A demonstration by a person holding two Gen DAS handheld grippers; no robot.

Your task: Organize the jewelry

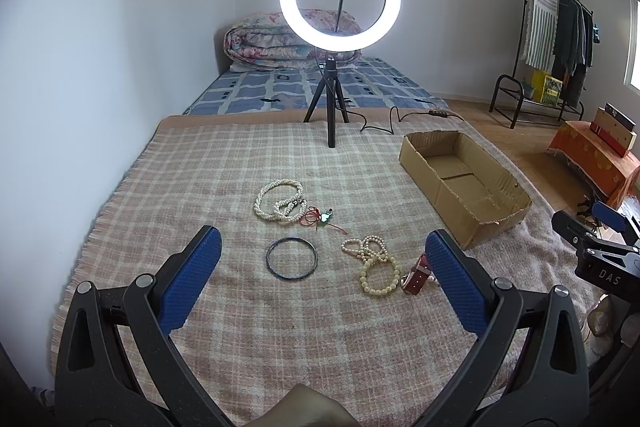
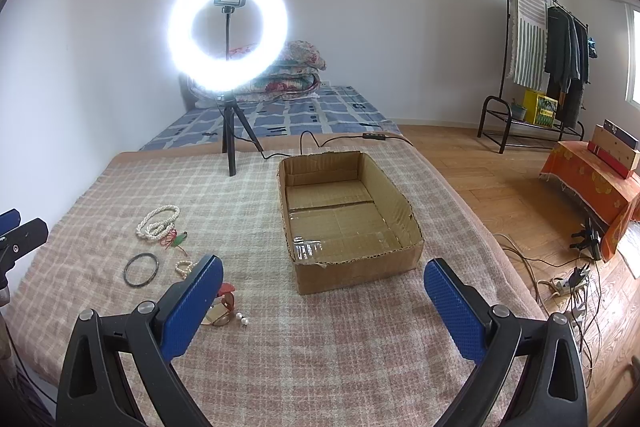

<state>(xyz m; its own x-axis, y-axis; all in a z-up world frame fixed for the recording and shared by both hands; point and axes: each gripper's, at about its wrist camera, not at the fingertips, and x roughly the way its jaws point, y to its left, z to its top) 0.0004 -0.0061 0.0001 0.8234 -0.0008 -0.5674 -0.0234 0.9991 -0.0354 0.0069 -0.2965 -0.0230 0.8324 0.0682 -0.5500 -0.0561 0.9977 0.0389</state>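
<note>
Both my grippers, left point(image 1: 323, 269) and right point(image 2: 323, 297), fingers spread wide and empty, pearl necklace point(image 1: 280, 205), dark thin bangle point(image 1: 292, 259), cream bead bracelet point(image 1: 378, 273) on checked blanket point(image 1: 224, 163), open cardboard box point(image 2: 400, 259) empty to their right.

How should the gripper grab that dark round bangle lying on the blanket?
Probably pinch the dark bangle across its thin rim, coming straight down from above. It lies flat on the blanket, so there is no side to squeeze, and its near edge is clear of the beads.
</note>
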